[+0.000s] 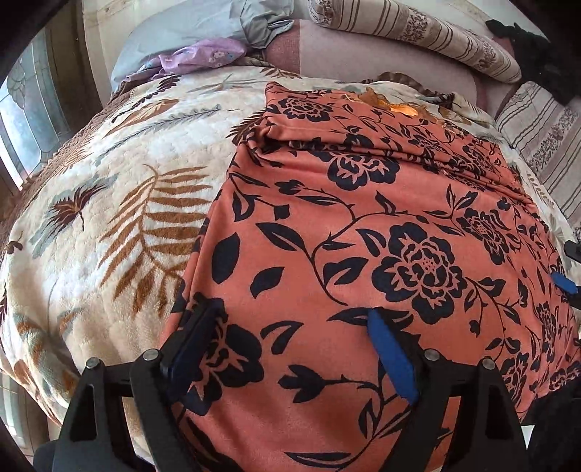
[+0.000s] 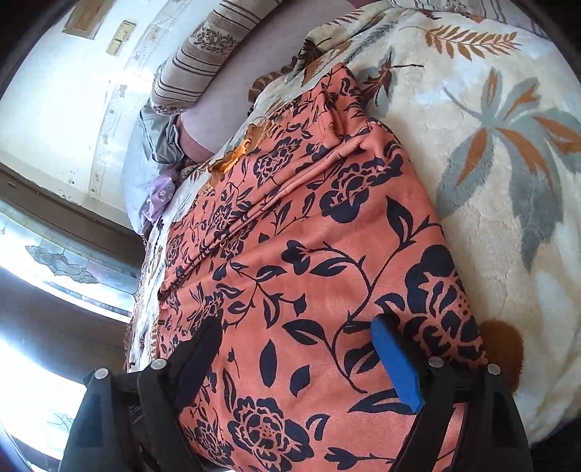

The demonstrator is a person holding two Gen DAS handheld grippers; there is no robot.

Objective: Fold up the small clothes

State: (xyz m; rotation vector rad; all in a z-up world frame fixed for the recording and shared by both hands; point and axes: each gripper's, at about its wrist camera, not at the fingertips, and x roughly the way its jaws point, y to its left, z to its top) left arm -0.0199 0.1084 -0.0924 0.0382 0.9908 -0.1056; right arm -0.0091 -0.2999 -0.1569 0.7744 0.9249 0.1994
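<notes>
An orange garment with a black flower print point(image 1: 345, 225) lies flat on a cream blanket with leaf patterns point(image 1: 127, 181), with a fold ridge across its far part. My left gripper point(image 1: 292, 312) hovers over the garment's near left part, open, jaws wide apart and pinching nothing. One blue pad point(image 1: 564, 283) of the right gripper shows at the right edge of the left wrist view. In the right wrist view the garment point(image 2: 290, 218) runs away from the camera, with the blanket point(image 2: 490, 181) to its right. My right gripper point(image 2: 296, 326) is open above the near end.
Striped pillows point(image 1: 417, 32) lie at the head of the bed, with a grey pillow point(image 1: 189, 29) and a lilac cloth point(image 1: 203, 56) at the far left. A black cloth point(image 1: 537, 47) sits far right. A window point(image 2: 54, 254) and the bed's edge are to the left.
</notes>
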